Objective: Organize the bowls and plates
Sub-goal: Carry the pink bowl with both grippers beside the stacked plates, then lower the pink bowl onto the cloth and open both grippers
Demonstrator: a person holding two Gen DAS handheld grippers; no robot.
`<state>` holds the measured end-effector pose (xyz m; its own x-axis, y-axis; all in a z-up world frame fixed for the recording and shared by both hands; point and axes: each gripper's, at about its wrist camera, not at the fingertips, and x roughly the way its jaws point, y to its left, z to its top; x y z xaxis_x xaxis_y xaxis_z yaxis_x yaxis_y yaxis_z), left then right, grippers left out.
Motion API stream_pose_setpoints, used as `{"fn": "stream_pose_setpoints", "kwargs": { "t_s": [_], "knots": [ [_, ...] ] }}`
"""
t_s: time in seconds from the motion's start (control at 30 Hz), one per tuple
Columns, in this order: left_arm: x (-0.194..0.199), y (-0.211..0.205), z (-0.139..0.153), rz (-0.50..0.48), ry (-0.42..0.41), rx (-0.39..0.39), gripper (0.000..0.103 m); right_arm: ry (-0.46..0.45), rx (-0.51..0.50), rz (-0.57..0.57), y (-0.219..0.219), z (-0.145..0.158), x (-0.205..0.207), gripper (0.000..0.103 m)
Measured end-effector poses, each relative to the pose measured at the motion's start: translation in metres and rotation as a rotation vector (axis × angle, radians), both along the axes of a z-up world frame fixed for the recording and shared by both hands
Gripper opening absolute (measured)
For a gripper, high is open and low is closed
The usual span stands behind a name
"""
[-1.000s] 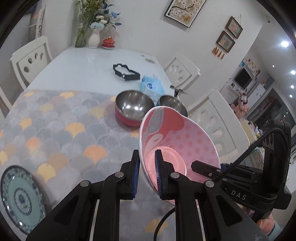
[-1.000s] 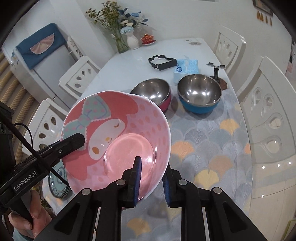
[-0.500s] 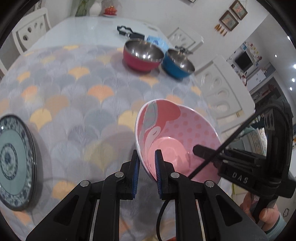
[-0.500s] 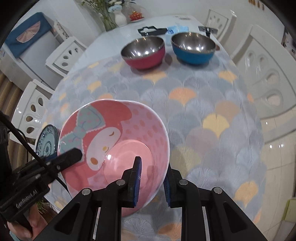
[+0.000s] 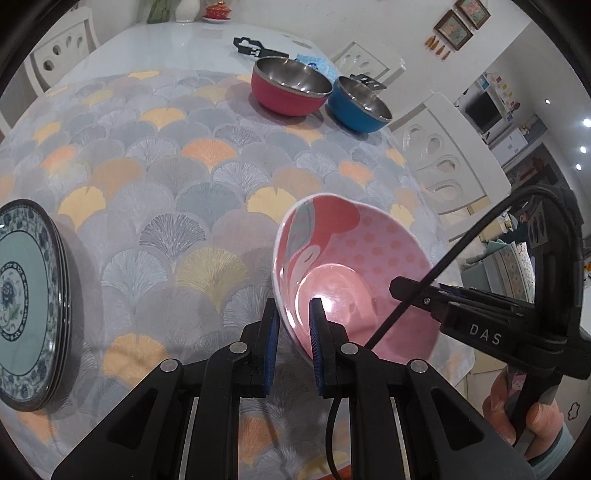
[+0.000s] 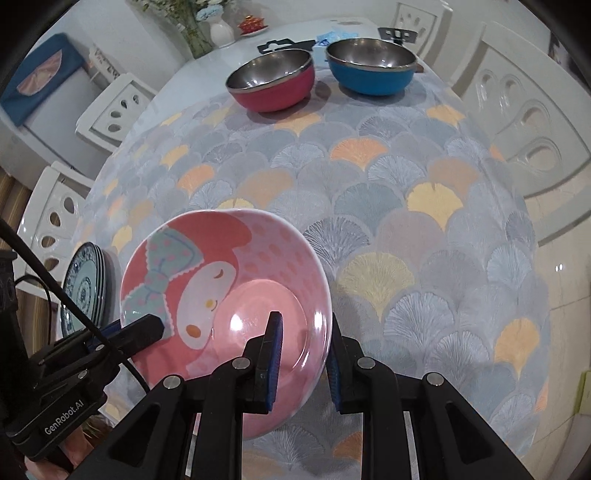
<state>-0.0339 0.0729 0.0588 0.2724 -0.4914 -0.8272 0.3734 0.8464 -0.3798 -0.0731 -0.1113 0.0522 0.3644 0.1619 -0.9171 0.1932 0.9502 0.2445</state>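
A pink bowl (image 5: 354,266) with a cartoon face (image 6: 221,291) is gripped on both sides, just above the patterned tablecloth near its front edge. My left gripper (image 5: 293,317) is shut on the bowl's left rim; it shows at the lower left of the right wrist view (image 6: 144,328). My right gripper (image 6: 304,332) is shut on the bowl's right rim and enters the left wrist view from the right (image 5: 402,288). A stack of blue-patterned plates (image 5: 26,302) lies left of the bowl (image 6: 83,288). A red steel bowl (image 6: 271,79) and a blue steel bowl (image 6: 371,64) stand side by side at the cloth's far end.
White chairs (image 5: 447,162) line both long sides of the table. Beyond the steel bowls lie a black holder (image 5: 249,46), a blue tissue pack (image 6: 334,35), a vase of flowers (image 6: 218,27) and a small red dish (image 6: 251,26). A hand (image 5: 524,410) holds the right gripper.
Both grippers have come down toward the tablecloth with the pink bowl still held between them. The views tilted downward, so the steel bowls now sit higher in each picture.
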Motion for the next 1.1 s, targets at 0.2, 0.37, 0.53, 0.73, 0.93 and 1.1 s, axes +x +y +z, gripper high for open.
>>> {"fn": "stream_pose_setpoints", "kwargs": {
  "t_s": [0.2, 0.37, 0.53, 0.73, 0.93, 1.1],
  "knots": [
    [-0.006, 0.012, 0.016, 0.01, -0.04, -0.003, 0.013, -0.022, -0.006, -0.036, -0.009, 0.019, -0.013, 0.021],
    [-0.011, 0.029, 0.033, 0.036, -0.073, -0.018, 0.013, -0.062, 0.005, -0.054, -0.013, 0.044, -0.03, 0.021],
    [-0.017, 0.044, 0.053, 0.058, -0.112, -0.033, 0.013, -0.086, 0.039, -0.058, -0.009, 0.062, -0.044, 0.021],
    [-0.024, 0.058, 0.09, 0.074, -0.188, -0.062, 0.013, -0.149, 0.07, -0.048, 0.002, 0.092, -0.053, 0.021],
    [-0.024, 0.064, 0.135, 0.069, -0.295, -0.088, 0.017, -0.251, 0.055, -0.033, 0.01, 0.138, -0.055, 0.029],
    [-0.009, 0.064, 0.159, 0.082, -0.332, -0.121, 0.029, -0.303, 0.089, -0.037, 0.008, 0.159, -0.047, 0.043]
  ]
}}
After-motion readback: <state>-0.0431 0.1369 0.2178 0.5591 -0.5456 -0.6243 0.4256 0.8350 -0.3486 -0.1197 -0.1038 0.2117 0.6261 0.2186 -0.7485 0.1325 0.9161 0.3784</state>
